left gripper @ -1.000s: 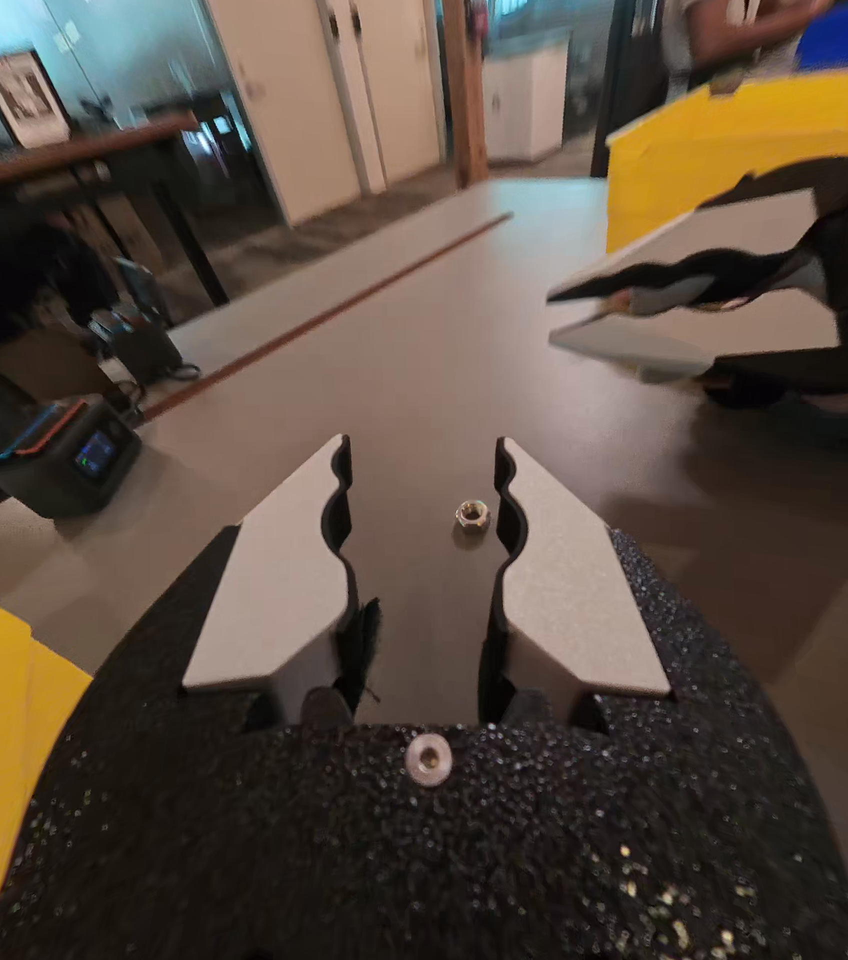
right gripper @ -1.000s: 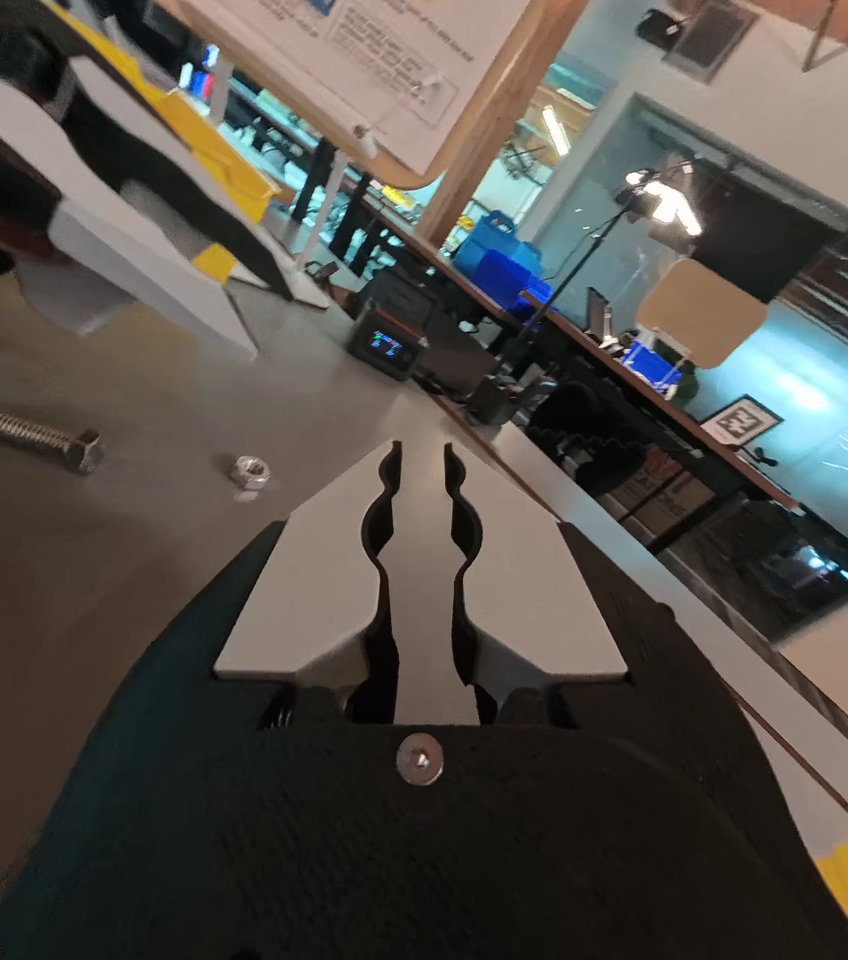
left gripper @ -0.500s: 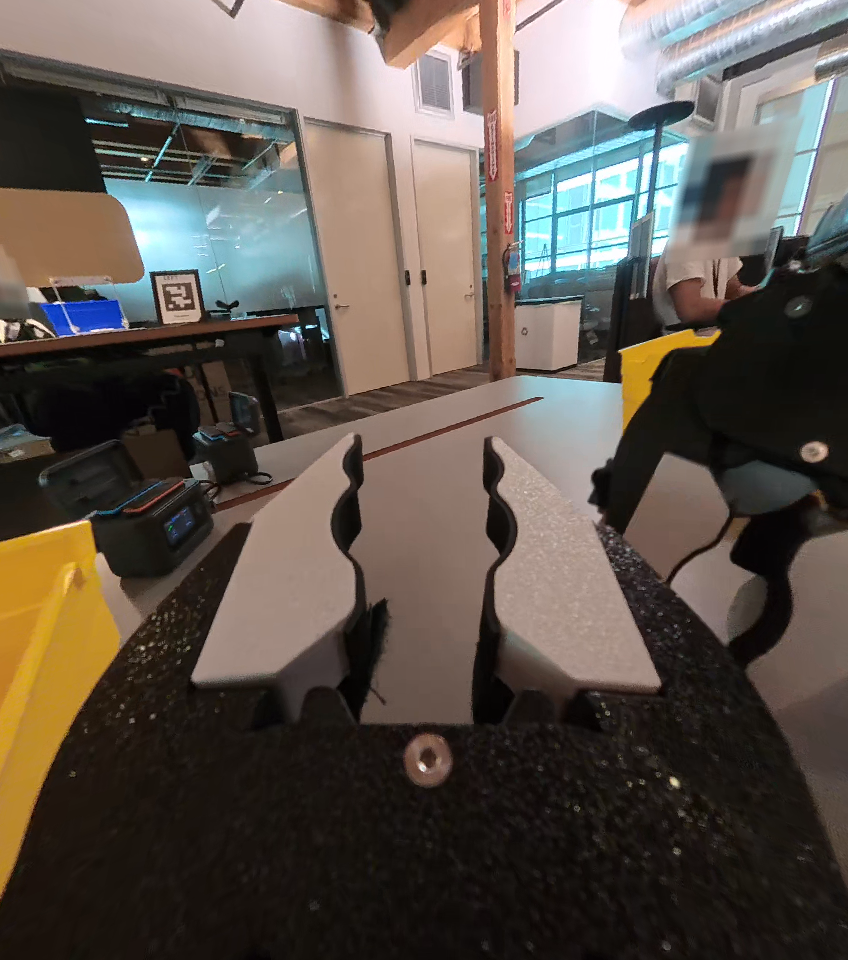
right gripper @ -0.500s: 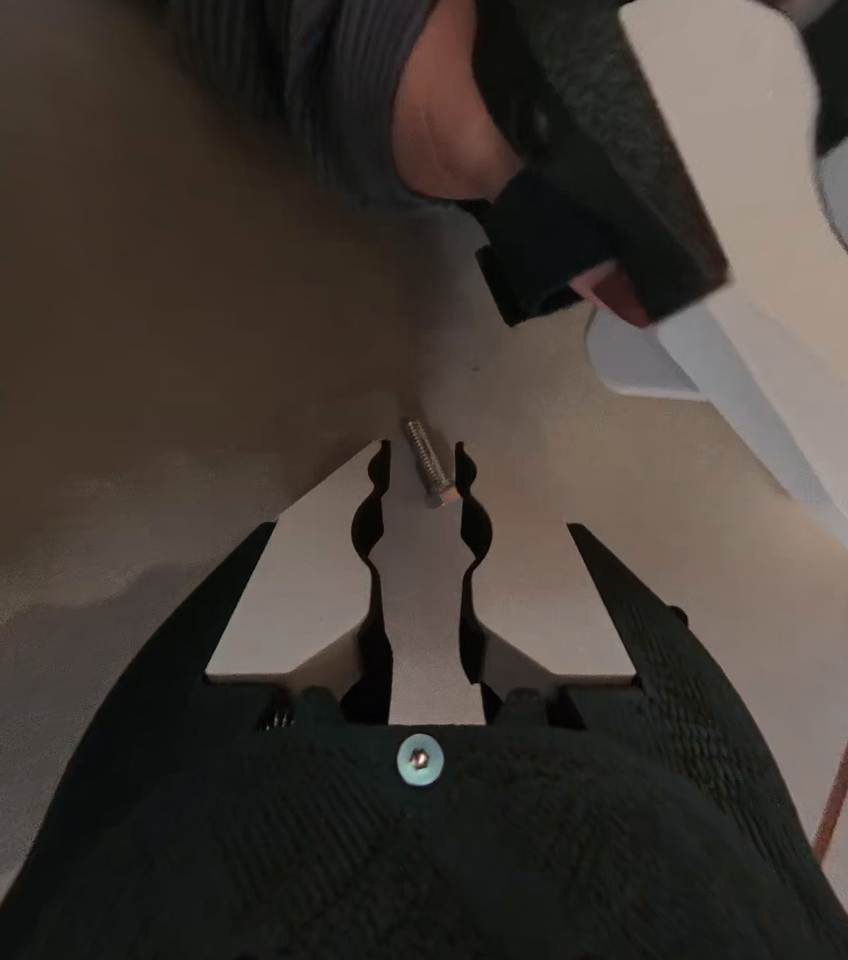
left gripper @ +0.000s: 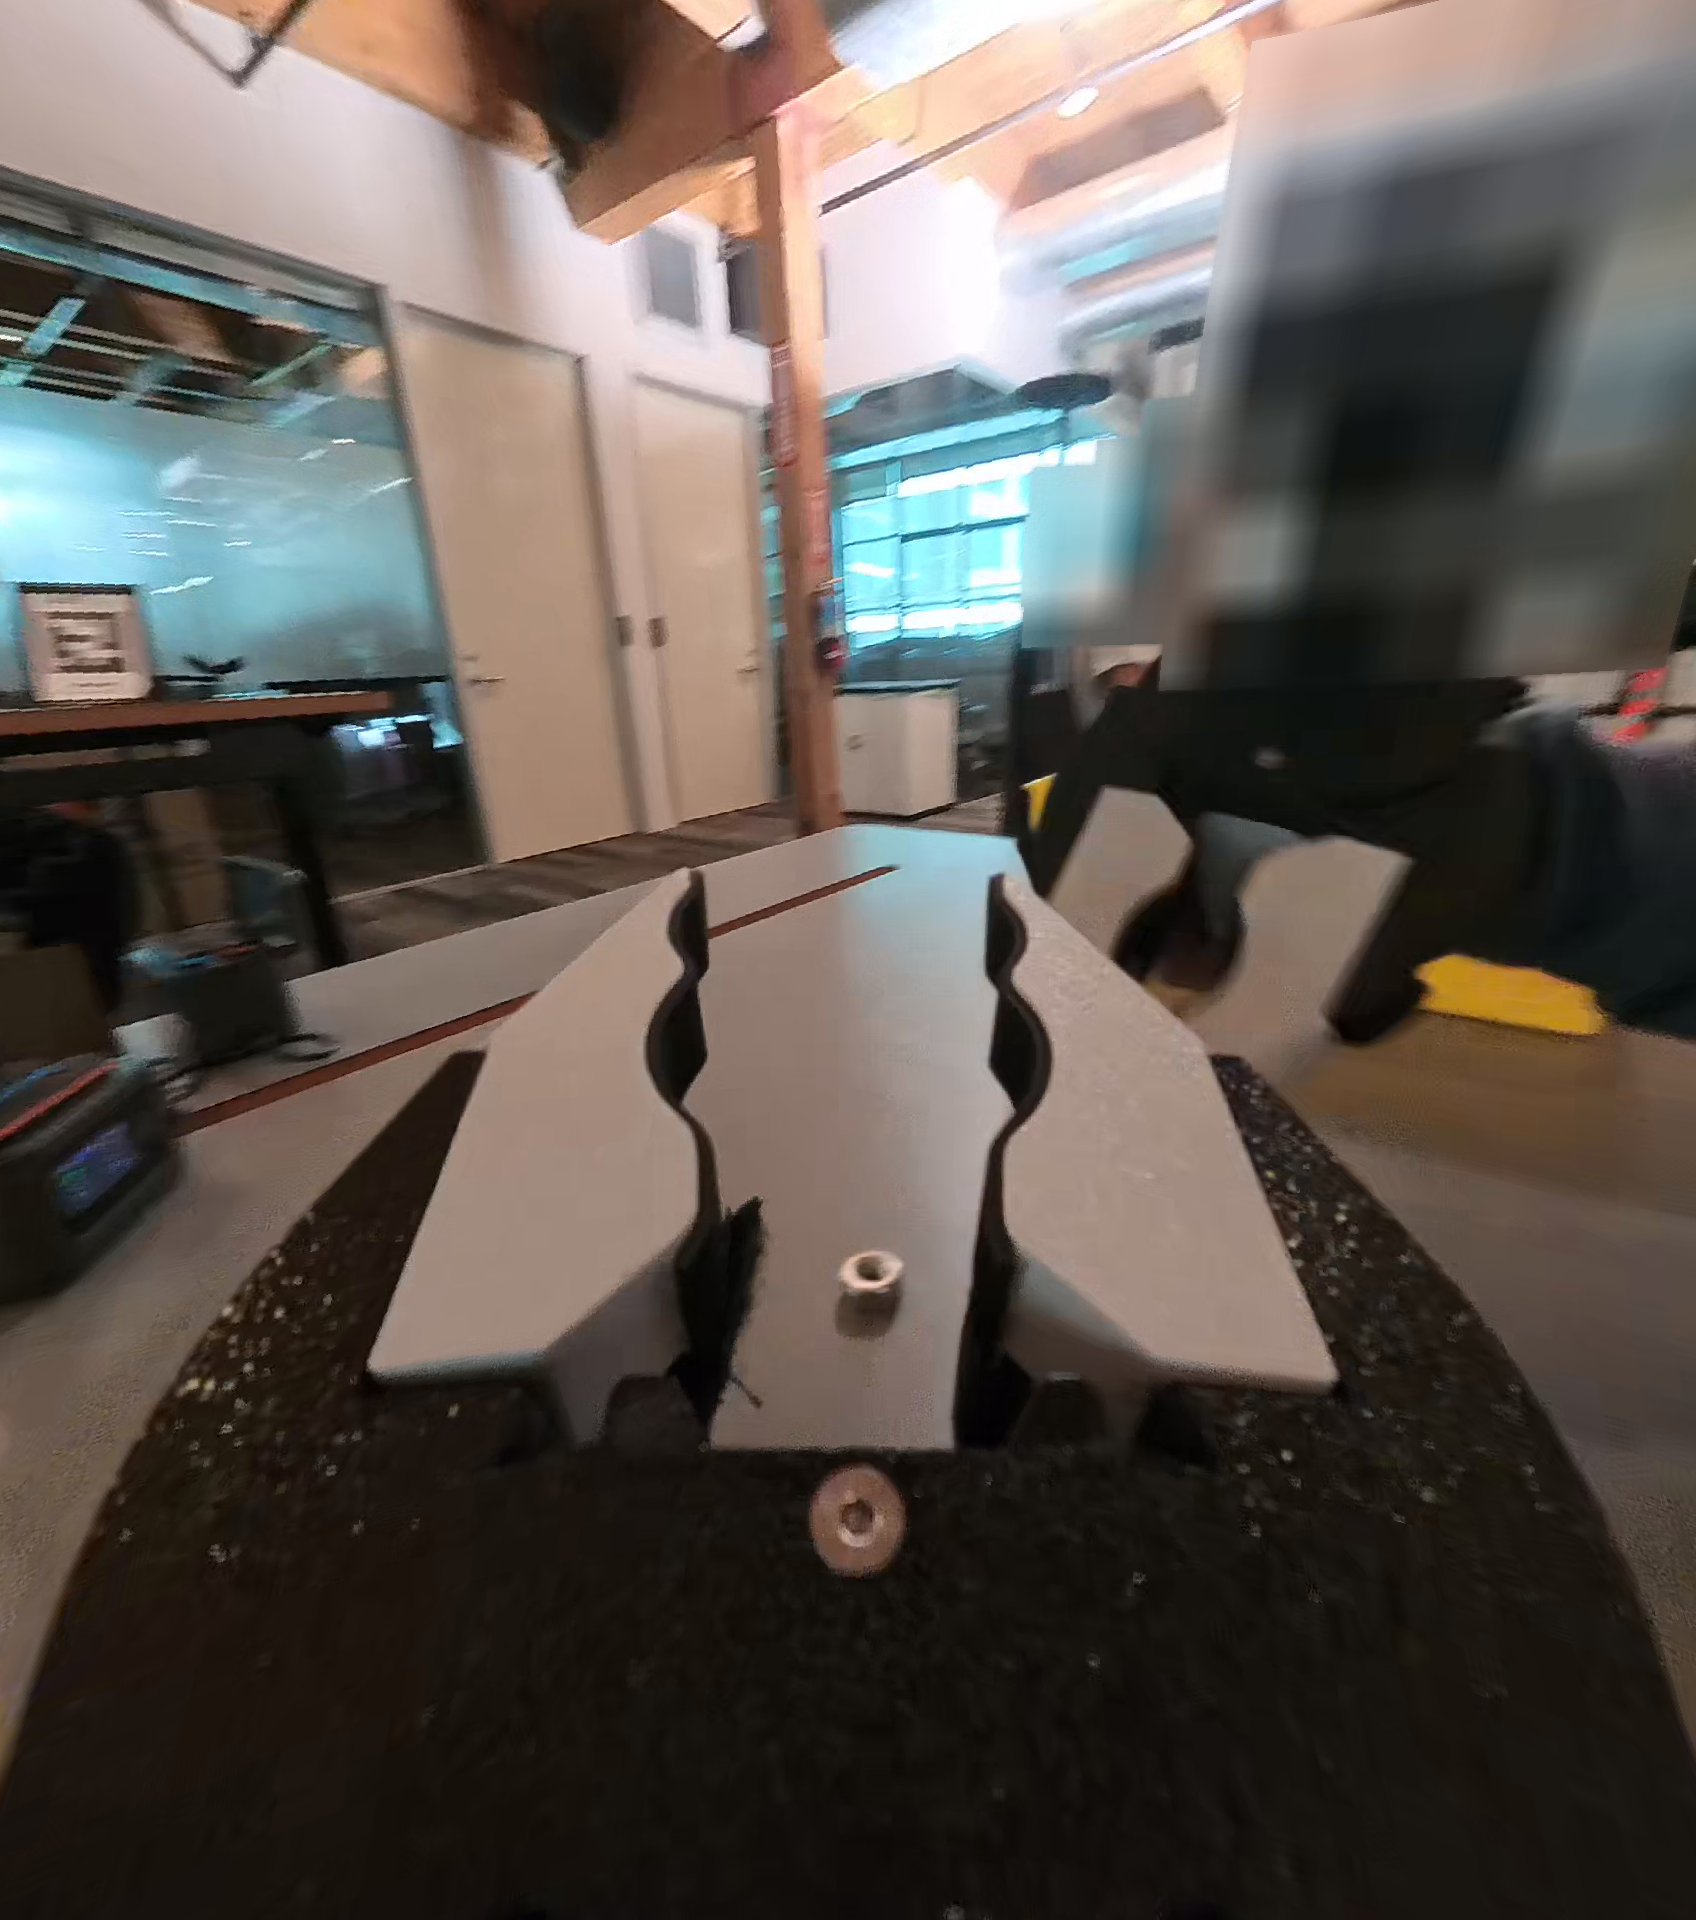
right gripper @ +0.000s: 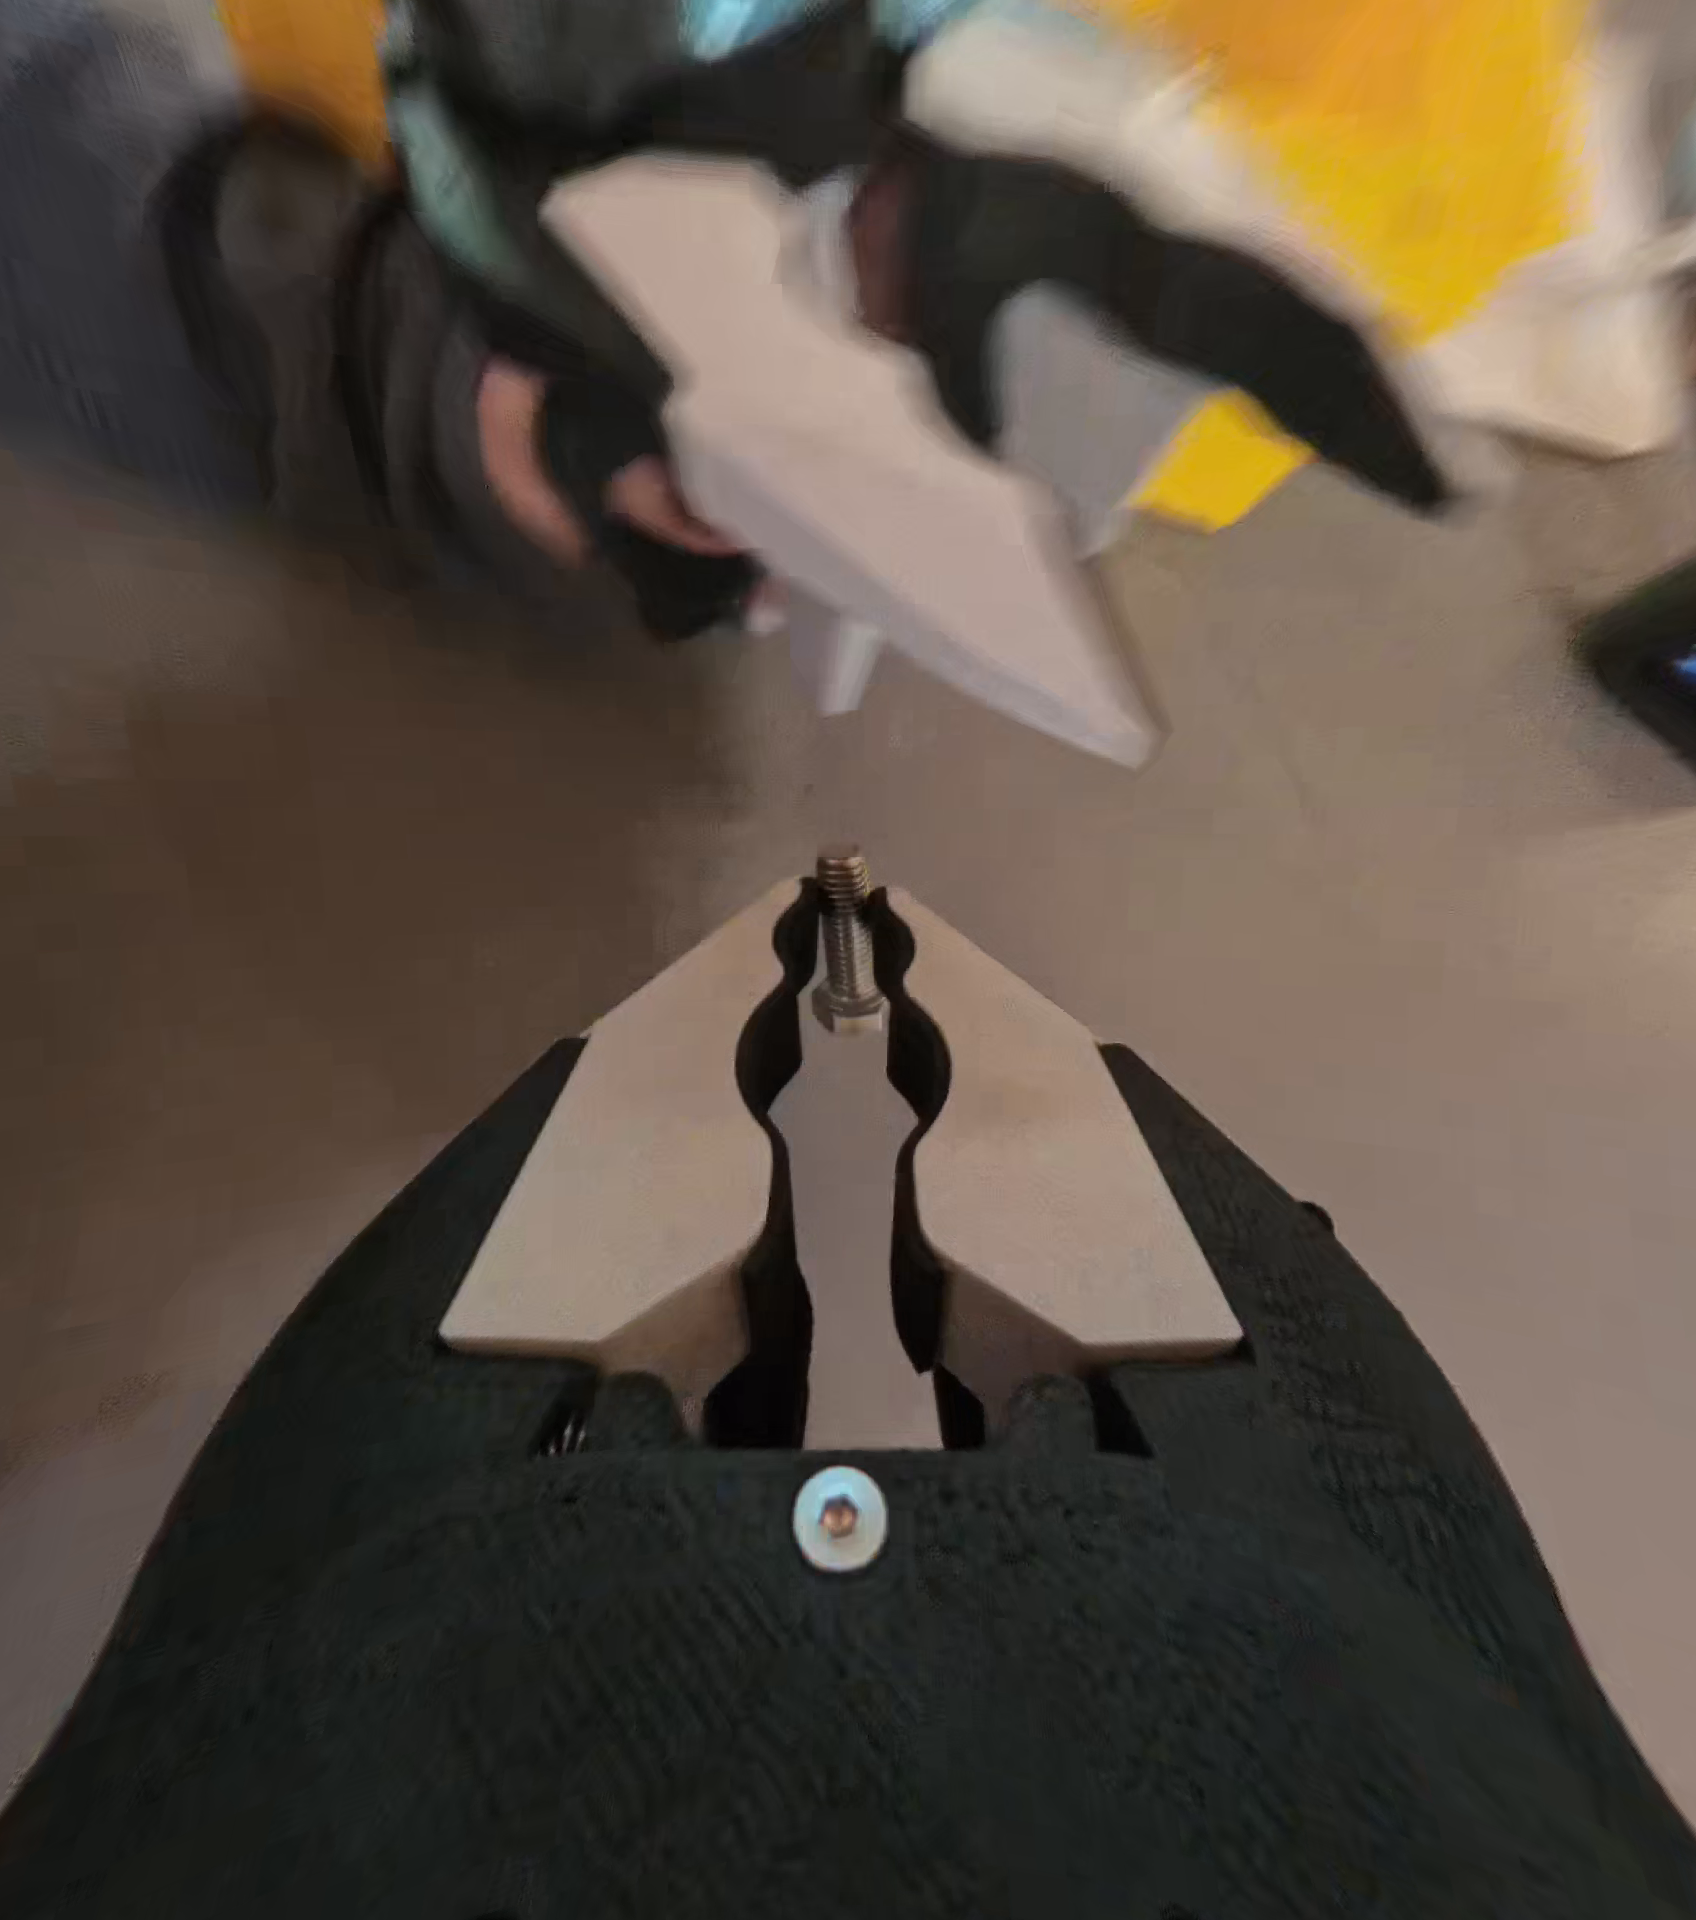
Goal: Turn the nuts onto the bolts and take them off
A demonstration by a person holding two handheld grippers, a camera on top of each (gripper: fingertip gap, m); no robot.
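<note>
right gripper (right gripper: 839, 904) fingers are gripping the bolt (right gripper: 842, 961); left gripper (left gripper: 849, 935) fingers are gaping around the loose nut (left gripper: 868, 1276) on the desk (left gripper: 1446, 1164); threading not yet begun.

Left gripper (left gripper: 844, 914): level, low over table, fingers spread wide, nothing between tips. Right gripper (right gripper: 839, 904): pitched downward, fingertips nearly together, clamped on something. Both hand-held.

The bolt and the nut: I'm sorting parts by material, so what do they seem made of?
Bolt: looks like bright bare steel, silvery with shiny threads; the right hand-held gripper is closed on it. Nut: pale silvery metal, possibly zinc-plated; it lies on the table between the open fingers of the left hand-held gripper.
</note>
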